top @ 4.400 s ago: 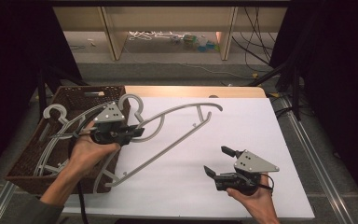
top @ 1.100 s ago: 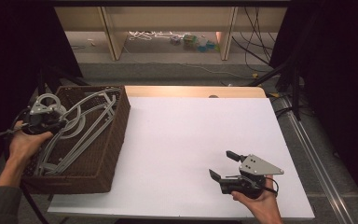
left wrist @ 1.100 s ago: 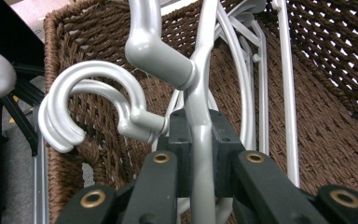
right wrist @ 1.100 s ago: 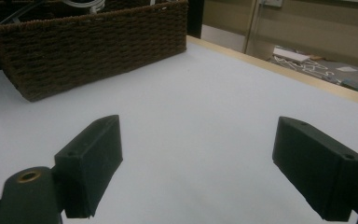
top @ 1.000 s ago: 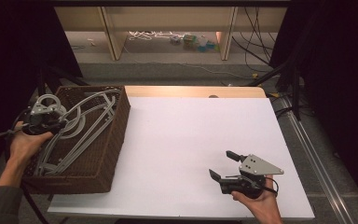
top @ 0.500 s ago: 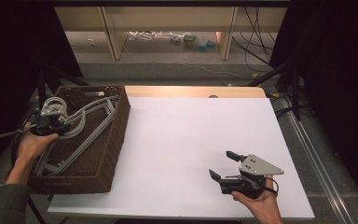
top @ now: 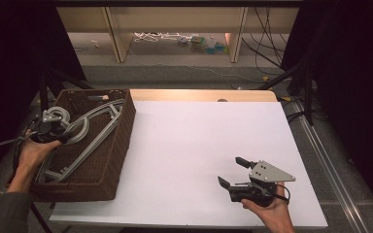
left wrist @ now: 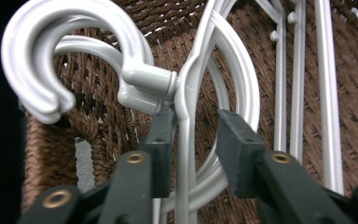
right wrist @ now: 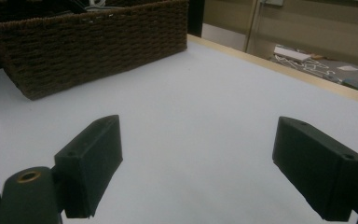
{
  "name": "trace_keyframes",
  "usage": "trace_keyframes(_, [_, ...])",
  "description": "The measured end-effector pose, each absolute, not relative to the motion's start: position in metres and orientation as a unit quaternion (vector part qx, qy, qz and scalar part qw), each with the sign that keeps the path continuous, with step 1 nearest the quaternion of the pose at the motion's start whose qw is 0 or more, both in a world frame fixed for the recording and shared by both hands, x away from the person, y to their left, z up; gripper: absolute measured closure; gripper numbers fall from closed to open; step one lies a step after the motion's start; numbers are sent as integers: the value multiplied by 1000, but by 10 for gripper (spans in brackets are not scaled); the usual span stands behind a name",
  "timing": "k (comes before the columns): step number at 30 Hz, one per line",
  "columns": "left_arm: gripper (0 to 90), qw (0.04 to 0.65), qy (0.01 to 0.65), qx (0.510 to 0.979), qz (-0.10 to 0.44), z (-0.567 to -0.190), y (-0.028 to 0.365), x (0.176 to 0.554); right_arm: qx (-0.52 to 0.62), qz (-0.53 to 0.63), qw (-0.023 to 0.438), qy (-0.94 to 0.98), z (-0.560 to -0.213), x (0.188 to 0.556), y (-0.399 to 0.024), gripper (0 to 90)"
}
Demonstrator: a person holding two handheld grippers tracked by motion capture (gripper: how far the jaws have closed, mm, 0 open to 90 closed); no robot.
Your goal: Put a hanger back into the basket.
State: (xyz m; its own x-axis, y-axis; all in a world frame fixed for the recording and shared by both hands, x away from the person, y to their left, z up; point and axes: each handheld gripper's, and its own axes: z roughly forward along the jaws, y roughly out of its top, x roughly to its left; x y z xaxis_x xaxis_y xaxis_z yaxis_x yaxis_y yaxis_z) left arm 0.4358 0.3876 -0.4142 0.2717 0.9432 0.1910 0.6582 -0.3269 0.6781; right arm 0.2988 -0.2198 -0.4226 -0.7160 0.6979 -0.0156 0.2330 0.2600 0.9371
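Since the earliest frame the grey hangers [top: 85,133] have gone from the white surface [top: 184,145] into the wicker basket [top: 114,160] at its left edge. The putting-away looks done, only letting go is left. Beyond the basket stand shelves and cables. The left tool [left wrist: 193,140] straddles a hanger neck, jaws slightly parted; the right tool [top: 235,172] rests spread, well apart from the basket.
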Motion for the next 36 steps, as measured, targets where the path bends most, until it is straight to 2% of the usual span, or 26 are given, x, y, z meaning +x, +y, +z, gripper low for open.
trace_keyframes(15, [331,301,551,718,300,-394,385,425,302,527,225,762,-423,300,-220,165])
trace_keyframes(19, [288,330,555,701,302,-385,381,420,302,527,225,762,-423,300,-220,165])
trace_keyframes(29, [258,379,534,688,313,-357,363,394,308,526,220,762,-423,299,-219,165])
trace_keyframes(36, [209,429,514,681,298,-347,339,371,302,527,224,763,-422,299,-220,165])
